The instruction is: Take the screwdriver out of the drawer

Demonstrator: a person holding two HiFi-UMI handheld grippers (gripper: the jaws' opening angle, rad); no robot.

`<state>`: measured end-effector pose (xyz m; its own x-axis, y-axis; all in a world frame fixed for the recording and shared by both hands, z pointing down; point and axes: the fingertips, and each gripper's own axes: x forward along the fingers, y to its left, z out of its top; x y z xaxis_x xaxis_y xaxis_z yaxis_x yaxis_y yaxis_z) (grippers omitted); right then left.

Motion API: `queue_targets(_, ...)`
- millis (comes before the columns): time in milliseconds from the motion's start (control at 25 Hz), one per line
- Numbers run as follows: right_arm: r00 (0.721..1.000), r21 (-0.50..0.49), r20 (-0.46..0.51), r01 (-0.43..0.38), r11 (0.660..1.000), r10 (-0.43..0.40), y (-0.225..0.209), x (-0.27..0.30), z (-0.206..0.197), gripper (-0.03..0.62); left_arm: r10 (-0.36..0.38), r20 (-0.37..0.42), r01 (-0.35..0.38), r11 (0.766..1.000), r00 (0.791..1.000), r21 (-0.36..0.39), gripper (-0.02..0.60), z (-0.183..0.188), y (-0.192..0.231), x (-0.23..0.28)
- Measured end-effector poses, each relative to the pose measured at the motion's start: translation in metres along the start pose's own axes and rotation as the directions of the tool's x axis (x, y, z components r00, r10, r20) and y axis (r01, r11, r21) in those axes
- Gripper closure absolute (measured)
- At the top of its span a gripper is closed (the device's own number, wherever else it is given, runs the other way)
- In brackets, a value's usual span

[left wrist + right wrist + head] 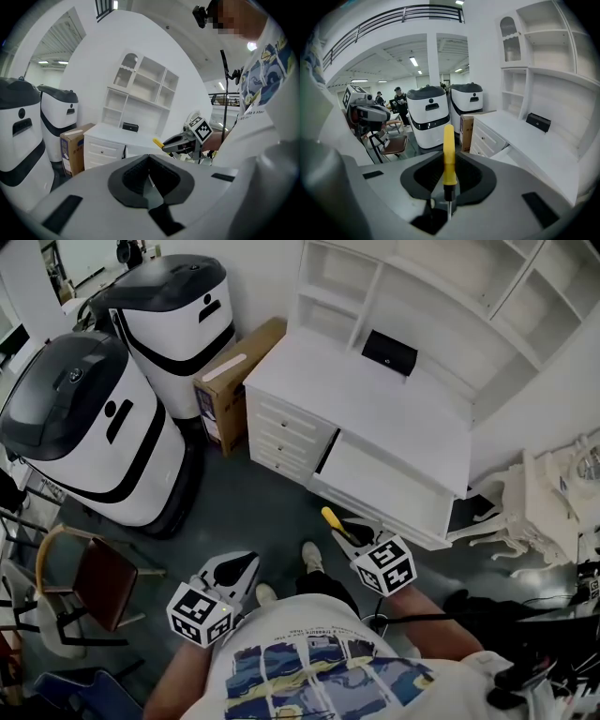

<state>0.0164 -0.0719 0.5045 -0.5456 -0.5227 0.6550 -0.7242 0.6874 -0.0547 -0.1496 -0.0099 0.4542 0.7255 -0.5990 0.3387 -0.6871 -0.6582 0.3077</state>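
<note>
A screwdriver with a yellow handle (330,518) sticks out of my right gripper (345,535), which is shut on its dark collar and shaft (448,187). The handle (448,152) points away past the fingertips. The gripper hangs in the air in front of the white desk's wide drawer (394,486), which stands pulled out and shows only a bare white bottom. My left gripper (242,568) is lower left, away from the desk, jaws closed together on nothing (149,161). From the left gripper view, the right gripper (180,142) and the yellow handle (158,142) are visible.
The white desk (375,399) has a shelf unit and a small black box (389,352) on top. Left of it stand a cardboard box (234,376) and two large white-and-black machines (84,427). A brown chair (94,582) is at lower left, an ornate white chair (544,512) at right.
</note>
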Motion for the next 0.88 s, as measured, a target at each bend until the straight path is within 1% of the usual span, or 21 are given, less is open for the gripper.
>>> queue_targets(280,0.999,-0.024,0.012,-0.031,0.999,0.031,0.015,0.0,0.01,0.502,0.006,-0.007,-0.006,1.0,1.0,-0.001,0.568,-0.003,0.001,-0.003)
queue_targets(880,0.998,-0.04,0.027,-0.049,0.998,0.051,0.031,-0.008,0.016,0.502,-0.003,-0.023,0.003,1.0,1.0,-0.001,0.568,-0.009,-0.003,-0.006)
